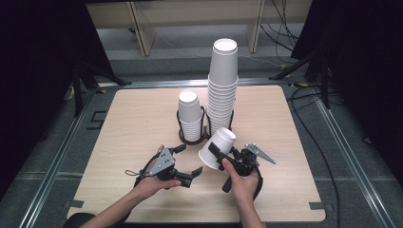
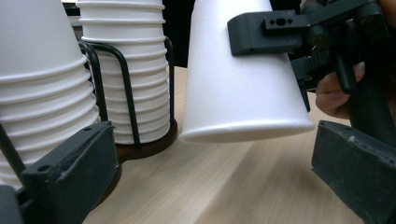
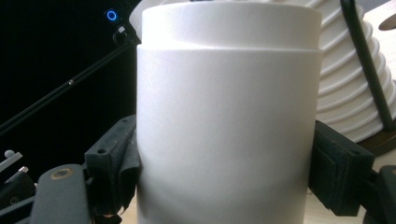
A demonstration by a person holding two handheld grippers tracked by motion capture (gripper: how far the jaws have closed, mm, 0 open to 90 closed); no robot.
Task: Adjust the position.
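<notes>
At the near edge of the desk (image 1: pixel 142 114), the left gripper (image 1: pixel 186 175) lay low with its jaws released, nothing between them. Just to its right, the right gripper (image 1: pixel 215 154) had its jaws clamped on a white paper cup (image 1: pixel 217 147), tilted above the desk just before the wire holder (image 1: pixel 204 124) with its two cup stacks (image 1: pixel 221 90).

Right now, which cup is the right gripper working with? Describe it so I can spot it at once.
On the wooden table, find the black wire rack with two stacks of white cups. Just in front of it, the right gripper clamps a single white cup; unlike the stacked ones, it is tilted and alone.
</notes>
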